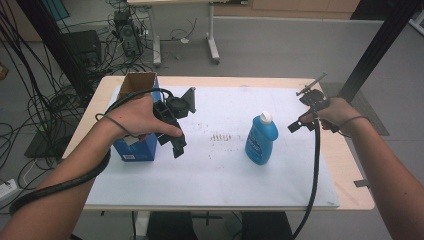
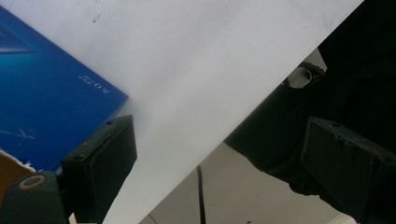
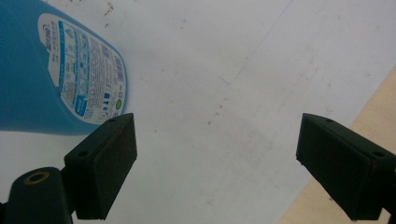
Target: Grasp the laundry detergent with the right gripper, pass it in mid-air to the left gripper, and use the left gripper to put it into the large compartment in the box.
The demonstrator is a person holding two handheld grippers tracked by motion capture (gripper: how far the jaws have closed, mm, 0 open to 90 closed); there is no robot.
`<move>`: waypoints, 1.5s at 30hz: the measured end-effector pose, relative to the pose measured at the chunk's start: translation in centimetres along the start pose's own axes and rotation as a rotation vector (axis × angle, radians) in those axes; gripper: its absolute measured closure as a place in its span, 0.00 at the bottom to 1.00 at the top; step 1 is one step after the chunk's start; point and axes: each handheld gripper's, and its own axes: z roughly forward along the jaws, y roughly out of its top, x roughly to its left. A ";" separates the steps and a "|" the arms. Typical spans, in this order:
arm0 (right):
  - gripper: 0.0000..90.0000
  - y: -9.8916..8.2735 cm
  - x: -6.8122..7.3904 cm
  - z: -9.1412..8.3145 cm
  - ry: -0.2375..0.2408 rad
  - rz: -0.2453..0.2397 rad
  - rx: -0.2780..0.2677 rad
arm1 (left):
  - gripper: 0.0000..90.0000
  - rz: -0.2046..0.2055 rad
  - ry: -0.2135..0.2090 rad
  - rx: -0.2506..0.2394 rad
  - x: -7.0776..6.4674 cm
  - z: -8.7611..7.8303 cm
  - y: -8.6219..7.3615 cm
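In the right gripper view the right gripper has its two black, block-shaped jaws standing wide apart with nothing between them, only the white, faintly scuffed sheet below; no earlier picture is there to compare. Just beyond its left jaw lies the lower body of the blue plastic bottle, smooth and rounded, bearing a white oval label with fine print, apart from the jaw. The same view catches a strip of the pale wooden table at the sheet's edge. The high view adds what that one cannot: the bottle stands upright with a white cap, near the middle of the sheet, and the right gripper is held in the air to the bottle's right, not touching it. In the left gripper view the left gripper likewise has matte black jaws spread wide and empty, above the sheet's near edge, with the glossy blue side of a blue cardboard box just beside one jaw. From above, that box is open-topped with a brown inside, standing at the sheet's left, and the left gripper hovers against its right side, well apart from the bottle.
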 end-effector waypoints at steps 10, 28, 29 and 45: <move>0.13 -2.7 0.4 0.4 -0.003 0.000 -0.085 | 0.12 -0.002 -0.006 0.002 0.2 0.0 0.1; 0.10 -7.6 2.0 0.9 0.015 0.001 -0.263 | 0.12 0.010 -0.012 -0.004 0.3 -0.1 0.5; 0.09 -7.8 2.2 1.0 0.019 0.001 -0.270 | 0.12 0.011 -0.013 -0.004 0.3 -0.1 0.5; 0.06 -10.2 3.8 2.3 0.064 -0.022 -0.375 | 0.12 0.010 -0.010 -0.001 0.4 -0.1 0.5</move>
